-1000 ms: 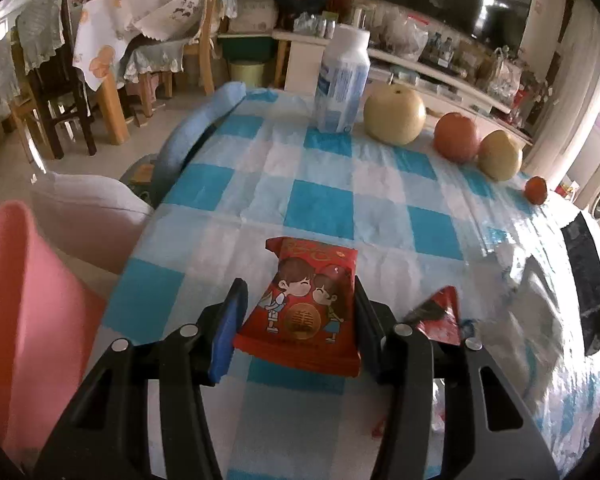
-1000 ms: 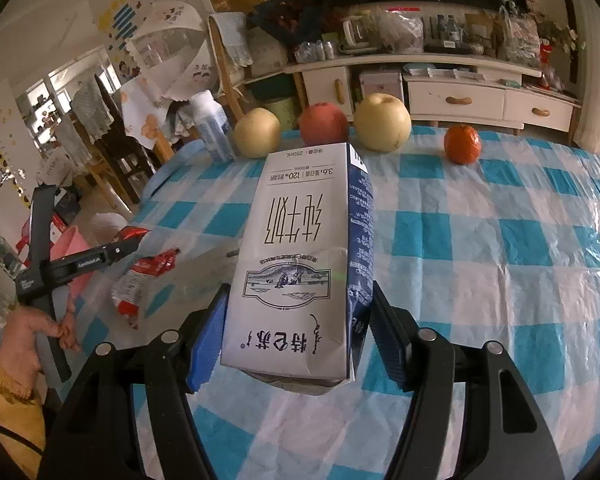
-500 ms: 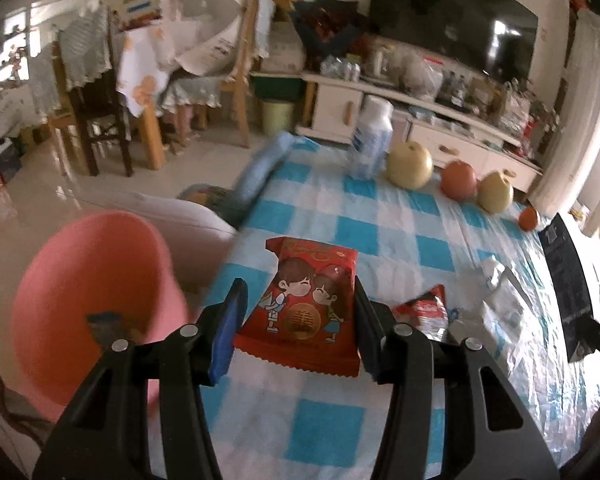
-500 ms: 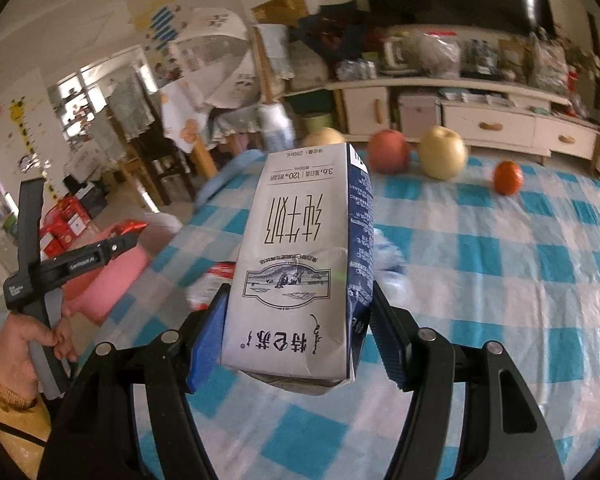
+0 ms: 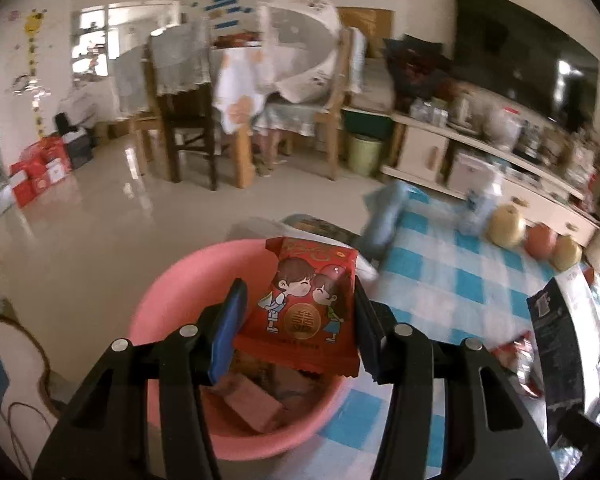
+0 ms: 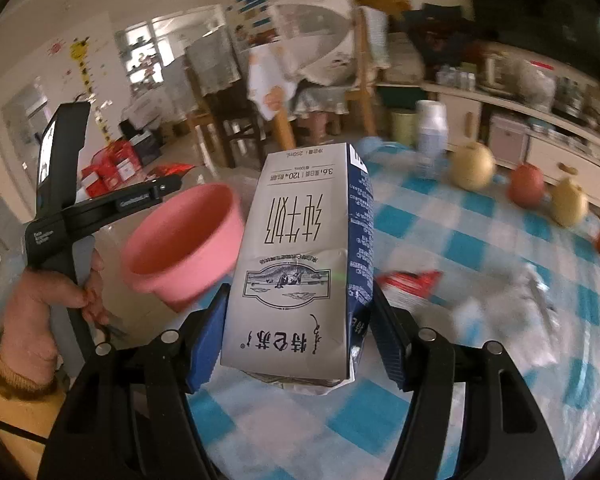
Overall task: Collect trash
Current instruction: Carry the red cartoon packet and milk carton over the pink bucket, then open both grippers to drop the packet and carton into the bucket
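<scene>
Left gripper (image 5: pixel 298 332) clamps the red packet (image 5: pixel 306 312) over the pink bin (image 5: pixel 156 300): release there; right gripper (image 6: pixel 296 336) grips the milk carton (image 6: pixel 300 256) beside that bin

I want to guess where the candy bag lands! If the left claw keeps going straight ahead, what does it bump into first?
Probably the pink basin: the left claw, holding the red snack packet, points right into it, though depth is hard to judge.

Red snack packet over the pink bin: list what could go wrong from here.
1. The red snack packet hangs over the pink bin near its table-side rim, so it might land outside.
2. The right gripper holds a milk carton short of the bin; both grippers could crowd it.
</scene>
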### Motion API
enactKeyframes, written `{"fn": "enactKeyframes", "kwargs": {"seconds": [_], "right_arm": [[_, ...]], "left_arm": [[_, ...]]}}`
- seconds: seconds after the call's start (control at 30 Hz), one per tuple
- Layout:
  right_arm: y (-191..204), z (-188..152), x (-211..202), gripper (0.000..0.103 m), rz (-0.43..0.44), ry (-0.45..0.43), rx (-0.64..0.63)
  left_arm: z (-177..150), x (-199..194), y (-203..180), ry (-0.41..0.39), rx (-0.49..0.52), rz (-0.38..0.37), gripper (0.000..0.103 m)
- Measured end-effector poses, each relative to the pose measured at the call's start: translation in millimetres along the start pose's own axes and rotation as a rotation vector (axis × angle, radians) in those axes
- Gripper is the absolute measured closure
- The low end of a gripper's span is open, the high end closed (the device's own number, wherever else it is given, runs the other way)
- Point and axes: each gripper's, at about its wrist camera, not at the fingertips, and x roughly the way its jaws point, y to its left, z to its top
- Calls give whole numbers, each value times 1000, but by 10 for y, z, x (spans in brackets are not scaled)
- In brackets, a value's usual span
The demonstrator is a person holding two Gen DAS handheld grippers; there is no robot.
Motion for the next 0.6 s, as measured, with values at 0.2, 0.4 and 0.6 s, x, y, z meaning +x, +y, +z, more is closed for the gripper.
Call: {"fn": "enactKeyframes", "kwargs": {"seconds": [0.2,0.4,0.6], "right_arm": [[585,294,457,37,52,28,-79],[1003,465,957,37,86,69,-127],[1262,482,1395,36,65,113,-169]], "left_arm": [[57,159,497,17,-101,54,51],[102,305,800,32,-152,100,50],[138,377,921,41,-171,120,47]]}}
